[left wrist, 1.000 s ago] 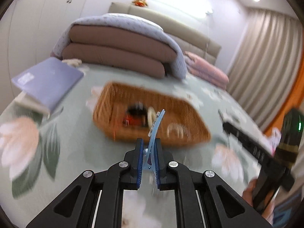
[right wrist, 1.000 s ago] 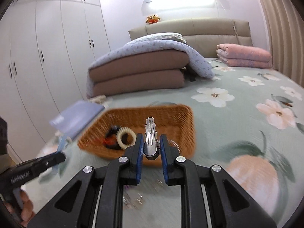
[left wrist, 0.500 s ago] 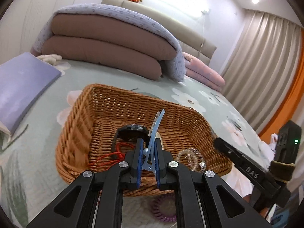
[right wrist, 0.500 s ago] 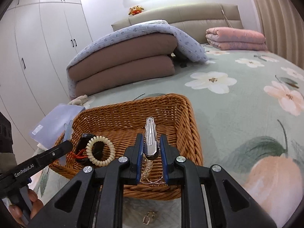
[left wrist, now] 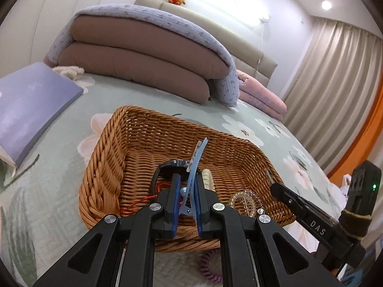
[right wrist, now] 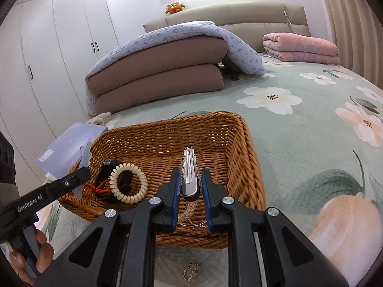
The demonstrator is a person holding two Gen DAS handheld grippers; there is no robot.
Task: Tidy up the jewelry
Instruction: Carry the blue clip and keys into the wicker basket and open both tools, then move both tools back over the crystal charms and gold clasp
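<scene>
While both of my tools hang over the near edge of the wicker basket (left wrist: 112, 157), each is pinching a hair clip. My left gripper (left wrist: 186, 205) is pressed onto a pale blue clip (left wrist: 194, 167), which sticks up and leans right at the middle of the left wrist view. My right gripper (right wrist: 190, 192) is clamped on a silver metal clip (right wrist: 189, 167) that points straight up at the centre of the right wrist view.

Inside the basket, low in the frame, lie a black watch (right wrist: 107, 167) with a red cord (right wrist: 97, 187), a cream spiral hair tie (right wrist: 129, 184) resting on the watch, and a clear bead bracelet (left wrist: 244, 201) under my right tool.

On the flowered bedspread (right wrist: 299, 143), just below the basket, a purple spiral tie (left wrist: 210, 265) and a small metal trinket (right wrist: 190, 271) lie partly hidden by my tool arms.

A lilac book (left wrist: 31, 105) sits at the left, and folded quilts (left wrist: 143, 59) fill the upper frame.
</scene>
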